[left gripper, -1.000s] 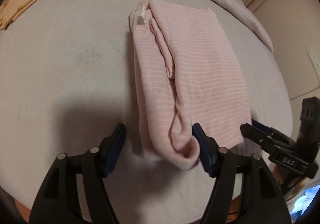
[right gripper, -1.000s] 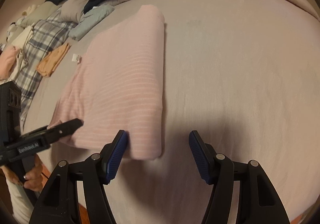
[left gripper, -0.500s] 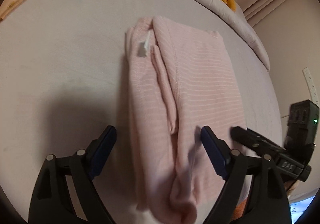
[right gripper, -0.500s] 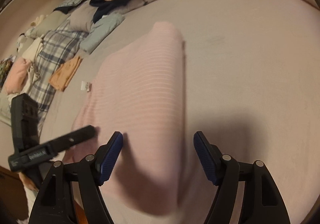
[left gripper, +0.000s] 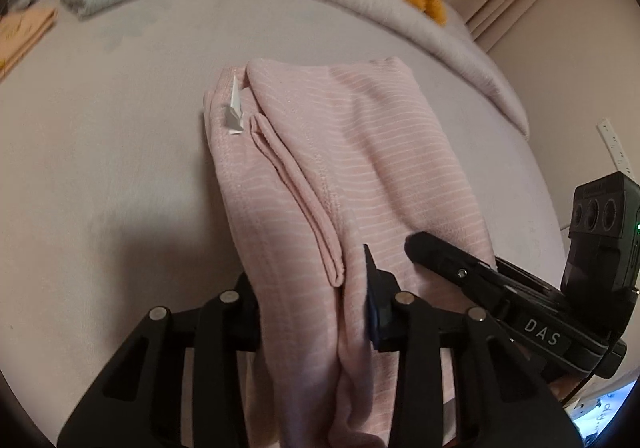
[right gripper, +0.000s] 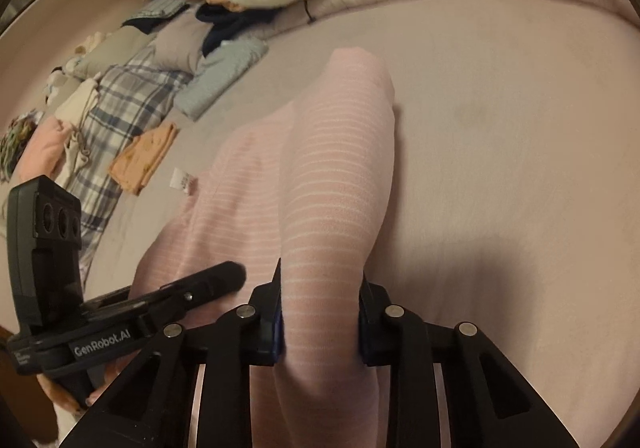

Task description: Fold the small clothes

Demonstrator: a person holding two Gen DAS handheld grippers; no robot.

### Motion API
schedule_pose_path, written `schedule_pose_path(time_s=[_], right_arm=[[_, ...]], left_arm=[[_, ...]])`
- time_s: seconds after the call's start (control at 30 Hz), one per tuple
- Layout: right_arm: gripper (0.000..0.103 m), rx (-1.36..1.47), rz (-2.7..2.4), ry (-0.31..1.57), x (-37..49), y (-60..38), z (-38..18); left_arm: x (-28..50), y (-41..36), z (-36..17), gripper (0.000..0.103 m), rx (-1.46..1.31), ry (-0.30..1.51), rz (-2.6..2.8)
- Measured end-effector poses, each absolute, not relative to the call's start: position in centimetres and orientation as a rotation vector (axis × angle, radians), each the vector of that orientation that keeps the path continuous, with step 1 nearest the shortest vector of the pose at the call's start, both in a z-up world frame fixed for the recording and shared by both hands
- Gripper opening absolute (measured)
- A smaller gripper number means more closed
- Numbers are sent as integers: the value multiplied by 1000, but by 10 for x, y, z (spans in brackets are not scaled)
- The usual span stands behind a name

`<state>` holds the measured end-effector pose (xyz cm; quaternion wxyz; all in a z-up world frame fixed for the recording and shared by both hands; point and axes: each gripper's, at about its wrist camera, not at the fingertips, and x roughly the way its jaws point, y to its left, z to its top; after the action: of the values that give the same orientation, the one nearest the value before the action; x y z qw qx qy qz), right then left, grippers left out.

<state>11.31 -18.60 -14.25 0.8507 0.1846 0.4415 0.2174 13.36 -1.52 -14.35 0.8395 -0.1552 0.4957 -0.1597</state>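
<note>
**Both grippers clamped on the near edge, ready for the next fold**

The left gripper (left gripper: 312,308) and right gripper (right gripper: 320,322) each have their fingers closed on the near end of the pink striped garment (left gripper: 340,175), at lower centre on the bed (left gripper: 100,167). Next, probably lift both ends evenly toward the far edge. It is already folded lengthwise, white tag (left gripper: 234,113) showing.

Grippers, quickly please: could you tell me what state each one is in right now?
Left gripper: closed on the near edge of the pink striped garment.
Right gripper: closed on the same garment's other near corner.
</note>
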Motion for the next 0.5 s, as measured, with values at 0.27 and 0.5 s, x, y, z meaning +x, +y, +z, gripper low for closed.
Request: schedule_pose_path(time_s=[0.27,0.5], right_arm=[[29,358,427,851,131,-219,-115],[29,362,384,902,155,-227,-136]], left_arm=[[163,-47,-126,37,-295,991,-368],[197,-62,-151,40,-293,1062,-350]])
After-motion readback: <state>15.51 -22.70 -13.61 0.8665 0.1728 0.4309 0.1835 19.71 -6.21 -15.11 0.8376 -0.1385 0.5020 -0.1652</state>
